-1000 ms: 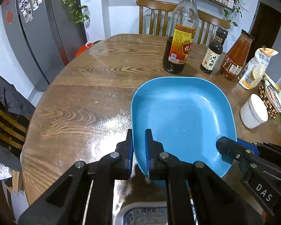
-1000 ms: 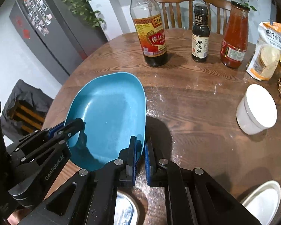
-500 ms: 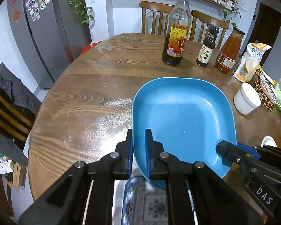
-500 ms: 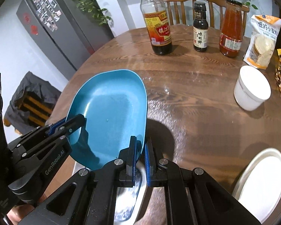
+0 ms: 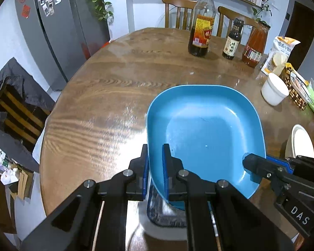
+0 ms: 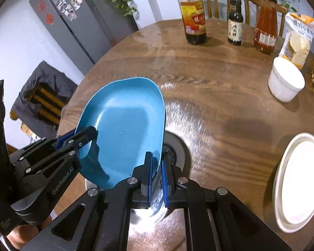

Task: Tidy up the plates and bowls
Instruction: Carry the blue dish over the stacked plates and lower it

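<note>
plate (image 5: pixel 205 129), the blue one with rounded corners, hangs above the wooden counter (image 5: pixel 115 87), pinched at its near rim on two sides. left tongs (image 5: pixel 155 167) are clamped on the plate's near left edge, jaws nearly closed with only the thin rim between them; right tongs (image 6: pixel 157 175) grip its near right edge just as tightly. holding both sides probably keeps the wide, shallow dish level and stops it swinging (one pinch alone would let it tip). directly beneath the plate's near end sits a patterned dish (image 5: pixel 167 213), blurred, likely the stacking spot. right of the plate lies a white plate (image 6: pixel 299 179), and beyond that a white cup (image 6: pixel 286 81); three bottles (image 5: pixel 201 21) stand far beyond the plate. compared with a second ago, the bottles and cup look farther off, the white plate has come into view, and more of the patterned dish shows under the plate. both grips are unchanged.
</note>
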### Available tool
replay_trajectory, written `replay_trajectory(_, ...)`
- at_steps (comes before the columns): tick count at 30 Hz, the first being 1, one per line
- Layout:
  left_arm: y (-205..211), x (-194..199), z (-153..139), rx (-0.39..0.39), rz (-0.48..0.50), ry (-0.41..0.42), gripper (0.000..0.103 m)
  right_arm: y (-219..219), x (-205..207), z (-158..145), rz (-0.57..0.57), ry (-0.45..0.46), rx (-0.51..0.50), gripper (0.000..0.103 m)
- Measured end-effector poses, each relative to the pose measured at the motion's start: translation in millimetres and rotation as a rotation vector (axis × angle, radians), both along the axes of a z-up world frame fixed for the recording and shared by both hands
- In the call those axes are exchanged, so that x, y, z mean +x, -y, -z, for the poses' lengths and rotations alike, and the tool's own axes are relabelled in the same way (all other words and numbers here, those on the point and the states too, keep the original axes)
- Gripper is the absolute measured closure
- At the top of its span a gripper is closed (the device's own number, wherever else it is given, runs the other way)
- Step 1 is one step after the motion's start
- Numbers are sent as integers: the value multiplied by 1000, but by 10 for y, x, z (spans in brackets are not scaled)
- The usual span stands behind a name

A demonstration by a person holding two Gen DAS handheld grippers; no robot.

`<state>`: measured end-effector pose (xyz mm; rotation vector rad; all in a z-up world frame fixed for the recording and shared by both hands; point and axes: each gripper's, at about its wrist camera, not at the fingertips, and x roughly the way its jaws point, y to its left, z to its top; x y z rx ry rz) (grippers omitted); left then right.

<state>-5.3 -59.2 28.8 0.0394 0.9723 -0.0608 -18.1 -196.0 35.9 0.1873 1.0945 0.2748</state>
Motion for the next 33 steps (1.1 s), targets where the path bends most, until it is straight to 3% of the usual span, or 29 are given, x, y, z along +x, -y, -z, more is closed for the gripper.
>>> replay_trajectory(20, 9, -280, 411, 55, 8, -116, 91, -64, -211, 389, -71, -127, -30, 93)
replay_trajectory(33, 14, -259, 448, 76, 15, -129, 91, -78, -244, 401, -85, -127, -42, 91)
